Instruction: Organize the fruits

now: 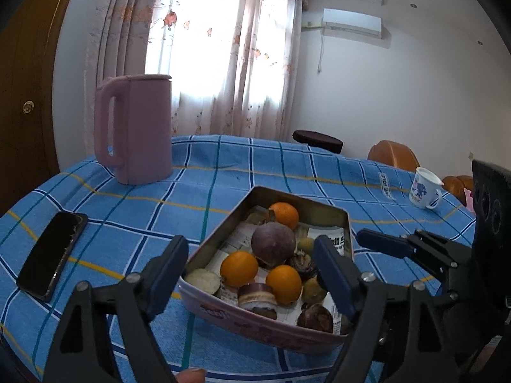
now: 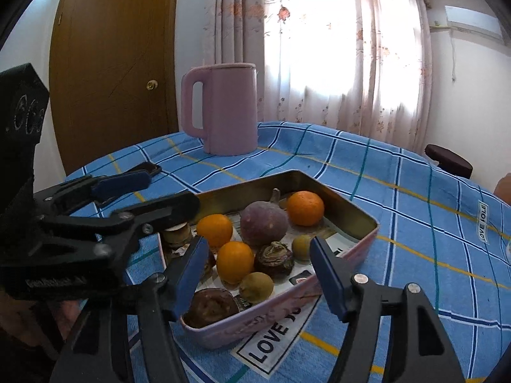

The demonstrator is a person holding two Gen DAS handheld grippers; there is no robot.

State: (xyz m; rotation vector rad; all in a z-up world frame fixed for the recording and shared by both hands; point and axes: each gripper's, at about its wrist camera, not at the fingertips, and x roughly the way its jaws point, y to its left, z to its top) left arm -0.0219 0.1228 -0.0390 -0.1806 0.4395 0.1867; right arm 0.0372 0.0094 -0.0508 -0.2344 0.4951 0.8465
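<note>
A pink metal tin (image 1: 246,325) (image 2: 370,223) sits on the blue checked tablecloth and holds mixed fruit. In it lie three oranges (image 1: 239,268) (image 2: 234,260), a big purple fruit (image 1: 273,243) (image 2: 263,223), small yellow-green fruits (image 2: 256,286) and several brown ones (image 1: 315,318) (image 2: 274,258). My left gripper (image 1: 252,276) is open and empty, its fingers straddling the tin's near end. My right gripper (image 2: 258,276) is open and empty, hovering over the tin's near corner. The right gripper shows in the left wrist view (image 1: 402,245), and the left gripper in the right wrist view (image 2: 140,191).
A pink kettle (image 1: 135,129) (image 2: 220,108) stands at the back of the table. A black phone (image 1: 52,253) (image 2: 143,169) lies at the left. A white printed mug (image 1: 424,188) stands at the far right. Chairs and a dark stool (image 1: 317,140) stand behind the table.
</note>
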